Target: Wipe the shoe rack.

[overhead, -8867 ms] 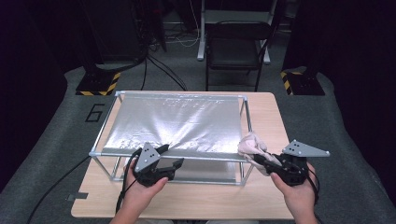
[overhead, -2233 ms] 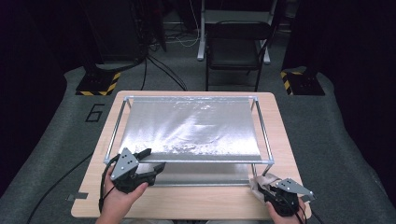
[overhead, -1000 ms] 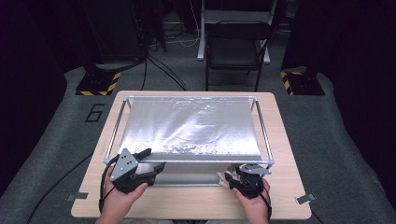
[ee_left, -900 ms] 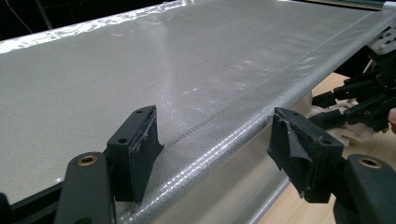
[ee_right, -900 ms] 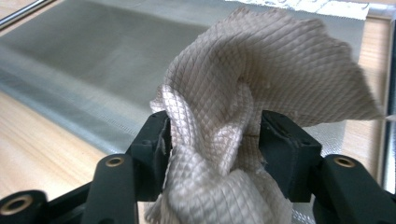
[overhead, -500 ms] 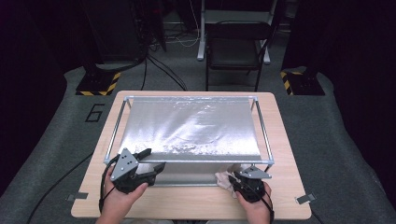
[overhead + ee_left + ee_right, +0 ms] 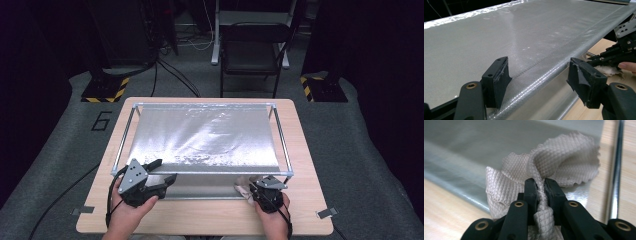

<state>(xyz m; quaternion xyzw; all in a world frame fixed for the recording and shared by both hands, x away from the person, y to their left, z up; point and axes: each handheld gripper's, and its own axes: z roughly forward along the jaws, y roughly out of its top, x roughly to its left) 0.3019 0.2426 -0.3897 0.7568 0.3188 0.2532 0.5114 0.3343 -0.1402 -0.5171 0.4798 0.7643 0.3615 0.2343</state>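
The right hand-held gripper (image 7: pixel 541 185), its jaws just closed, is clamped on a pale waffle-weave cloth (image 7: pixel 564 162) at the lower right of the counter (image 7: pixel 210 217). The left hand-held gripper (image 7: pixel 541 77) stands apart around the silvery sheet's (image 7: pixel 524 32) near edge.

Light wooden desk (image 7: pixel 210 220) with rounded corners, on a grey carpet floor (image 7: pixel 60 175). On the desk, a metal rod frame (image 7: pixel 283 145), rectangular, covering most of the top, with a silvery translucent sheet (image 7: pixel 200 137) stretched over it and hanging down at the near side. At the near right corner of the frame, a crumpled pale cloth (image 7: pixel 244 189) with diamond weave on the bare wood, touching the hanging sheet edge. Bare wood strip along the near edge and at both sides of the frame. On the floor near the desk corners, two small pieces of grey tape (image 7: pixel 326 213), and a number 6 mark (image 7: pixel 101 120) at the left
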